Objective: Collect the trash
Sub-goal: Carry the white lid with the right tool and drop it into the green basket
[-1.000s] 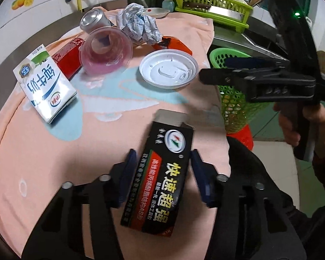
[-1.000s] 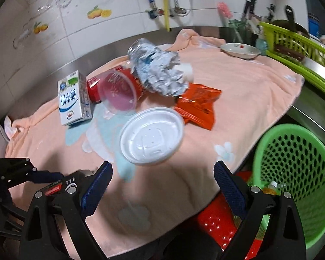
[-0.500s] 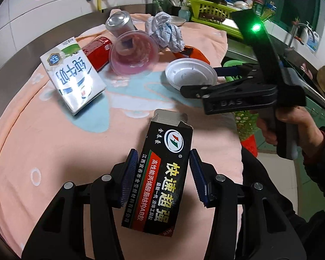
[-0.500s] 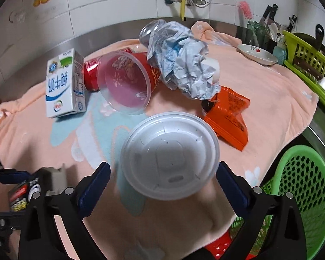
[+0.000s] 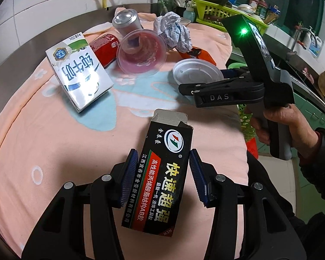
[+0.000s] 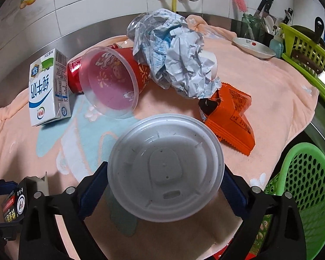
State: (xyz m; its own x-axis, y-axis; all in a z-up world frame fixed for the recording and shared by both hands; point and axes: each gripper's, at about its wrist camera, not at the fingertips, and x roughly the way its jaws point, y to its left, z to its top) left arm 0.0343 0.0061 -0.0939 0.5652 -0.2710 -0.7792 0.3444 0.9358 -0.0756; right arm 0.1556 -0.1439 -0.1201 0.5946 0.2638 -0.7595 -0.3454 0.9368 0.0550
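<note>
My left gripper point(image 5: 162, 177) is shut on a black glue box point(image 5: 166, 151), which hangs over the peach towel point(image 5: 54, 151). The box also shows at the lower left of the right wrist view point(image 6: 15, 201). A white round lid point(image 6: 165, 173) lies on the towel near its right edge. My right gripper point(image 6: 165, 166) straddles it, jaws closing. The pads stand right at the rim on both sides, and I see no squeeze. In the left wrist view a hand holds that right gripper point(image 5: 201, 79) beside the lid point(image 5: 195, 73).
Behind the lid lie a milk carton point(image 6: 45, 88), a clear pink bowl point(image 6: 110, 82) against red cans, crumpled paper point(image 6: 175, 60) and an orange wrapper point(image 6: 231, 117). A green basket point(image 6: 307, 195) stands below the towel's right edge. A dish point(image 6: 253, 47) and a rack point(image 6: 309, 49) are behind.
The right gripper has come forward and down over the white lid, and its jaws now flank the rim. The left gripper keeps its hold on the black box and has shifted slightly.
</note>
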